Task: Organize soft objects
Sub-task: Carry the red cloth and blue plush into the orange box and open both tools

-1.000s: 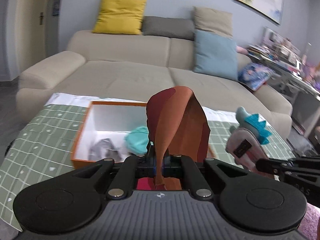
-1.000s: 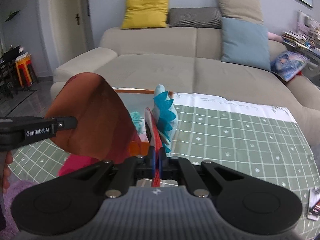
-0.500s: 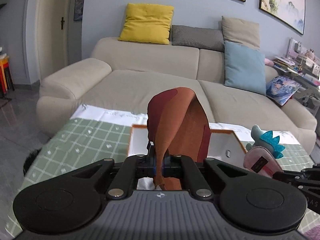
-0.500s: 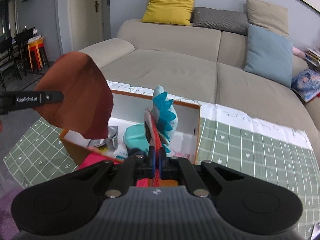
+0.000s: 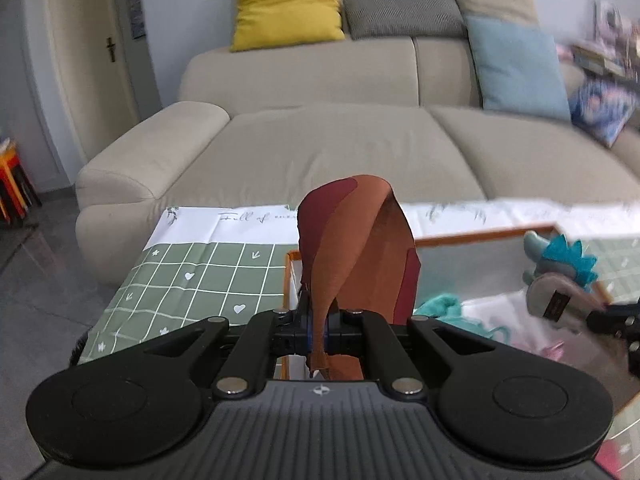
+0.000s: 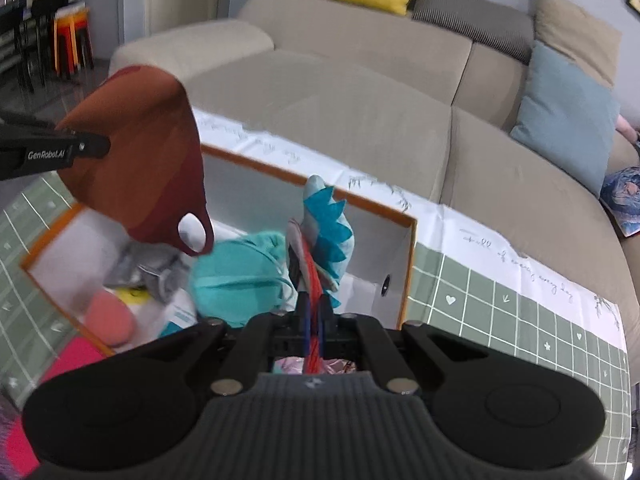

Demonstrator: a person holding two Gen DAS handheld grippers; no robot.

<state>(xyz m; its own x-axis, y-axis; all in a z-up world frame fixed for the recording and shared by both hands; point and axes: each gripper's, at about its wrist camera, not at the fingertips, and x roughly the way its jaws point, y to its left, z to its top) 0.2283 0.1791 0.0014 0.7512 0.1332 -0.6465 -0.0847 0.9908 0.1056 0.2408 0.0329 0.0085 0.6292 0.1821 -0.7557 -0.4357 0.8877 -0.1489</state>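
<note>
Two soft things are in my grippers at once. My left gripper (image 5: 318, 330) has its fingers pinched on the brown face mask (image 5: 356, 256), which stands up from the tips, its long axis roughly upright and slightly twisted. My right gripper (image 6: 314, 312) is clamped on the dinosaur plush (image 6: 326, 236), teal spikes pointing up and away from me.

What the coming move turns on, as I judge it, is that both loads hang over the orange-rimmed box (image 6: 410, 264), not beside it. In the right wrist view the mask (image 6: 140, 152) sits over the box's left half, ear loop dangling lowest, while the plush is above the middle, near the teal pouch (image 6: 236, 272) lying inside. So each drop is simply downward; neither arm is clearly nearer, though the mask looks higher above the contents.

The right wrist view shows me the box interior: a grey cloth (image 6: 156, 268), a pink rounded thing (image 6: 110, 318) and some white packets beside the pouch. The left wrist view hides most of that behind the mask and shows only the box's far rim (image 5: 480, 234) and the plush (image 5: 560, 284) off to my right, blurred. It does show the green checked tablecloth (image 5: 192, 276) and sofa (image 5: 320, 148) beyond
</note>
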